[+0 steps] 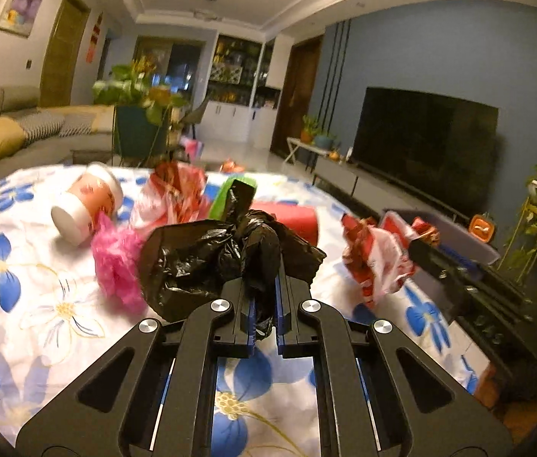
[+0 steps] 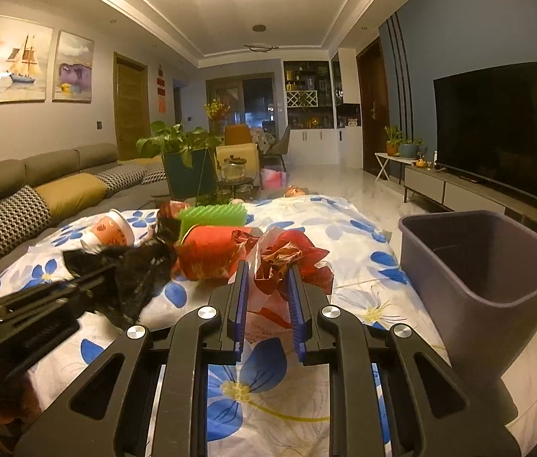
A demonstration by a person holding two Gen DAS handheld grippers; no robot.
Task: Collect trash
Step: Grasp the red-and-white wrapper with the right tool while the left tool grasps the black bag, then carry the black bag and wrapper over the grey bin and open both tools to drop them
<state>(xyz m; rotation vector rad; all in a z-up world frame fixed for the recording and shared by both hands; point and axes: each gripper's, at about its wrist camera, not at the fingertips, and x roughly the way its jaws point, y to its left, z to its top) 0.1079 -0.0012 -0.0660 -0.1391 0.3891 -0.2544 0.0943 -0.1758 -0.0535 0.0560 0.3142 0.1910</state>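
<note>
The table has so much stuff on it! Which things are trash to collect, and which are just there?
Job:
black bag
red-and-white wrapper
paper cup
pink tuft
red cup
bin

Just there:
sofa
television
potted plant

Left tool [image 1: 264,297] clamps black bag [image 1: 207,262] — red-white wrapper [image 1: 375,259] in right tool [image 1: 426,253].

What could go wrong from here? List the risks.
1. The left gripper pinches only a fold of the black bag; thin plastic may slip free.
2. The loose red-and-white wrapper in the right gripper could snag the bin rim.
3. The two grippers are close together and may collide.
</note>
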